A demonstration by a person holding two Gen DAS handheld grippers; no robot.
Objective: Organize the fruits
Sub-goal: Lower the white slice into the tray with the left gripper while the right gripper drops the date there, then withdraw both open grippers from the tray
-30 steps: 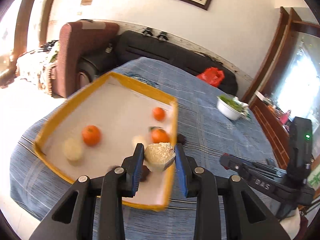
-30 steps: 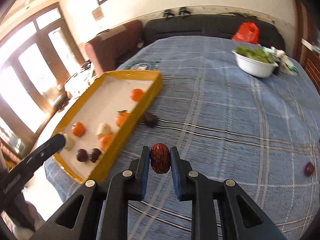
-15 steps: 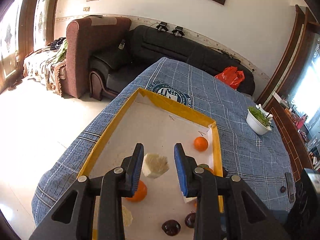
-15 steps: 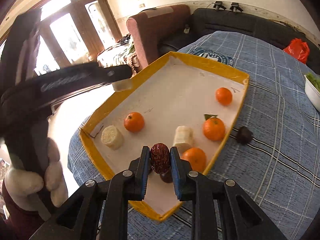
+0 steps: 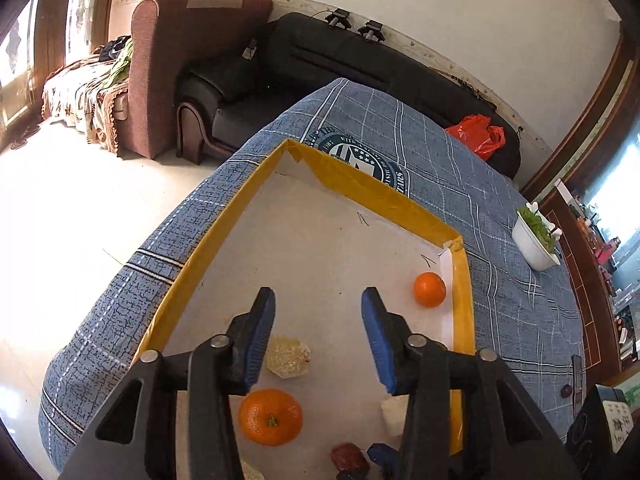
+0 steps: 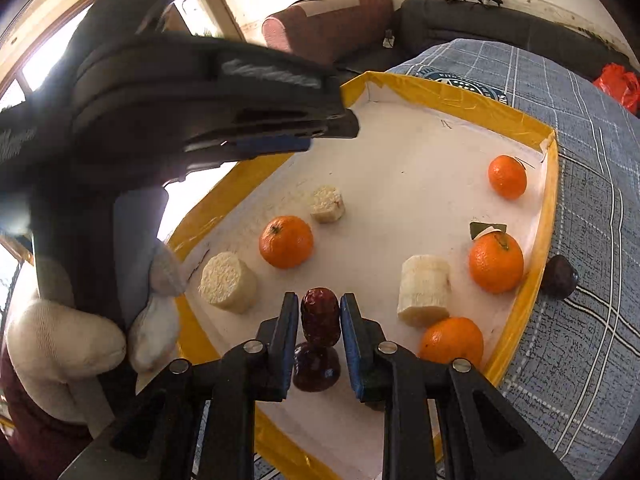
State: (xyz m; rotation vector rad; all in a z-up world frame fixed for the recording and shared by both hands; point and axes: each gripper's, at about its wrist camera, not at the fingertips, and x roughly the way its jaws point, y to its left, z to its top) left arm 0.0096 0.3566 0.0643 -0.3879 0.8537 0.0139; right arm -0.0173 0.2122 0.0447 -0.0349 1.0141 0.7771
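A yellow-rimmed white tray (image 5: 360, 184) lies on the blue checked cloth. My left gripper (image 5: 318, 296) hovers over it with jaws opening and nothing between them. A pale fruit chunk (image 5: 288, 356) lies on the tray floor under its left finger, beside an orange (image 5: 270, 416). My right gripper (image 6: 319, 300) holds a red date (image 6: 320, 316) over the tray's near corner. Its jaws are just starting to open, with the pads still on the date. Another dark date (image 6: 316, 366) lies right below. Several oranges (image 6: 496, 262) and pale chunks (image 6: 425, 290) sit in the tray.
One dark date (image 6: 560, 276) lies on the cloth just outside the tray's right rim. A white bowl of greens (image 5: 536, 240) stands far right. A gloved hand (image 6: 60, 340) holds the left gripper (image 6: 332, 132). The table edge drops off left of the tray.
Both grippers came from the cloth side to above the tray. The left one opened and let the pale chunk drop onto the tray floor. The right one still carries the date.
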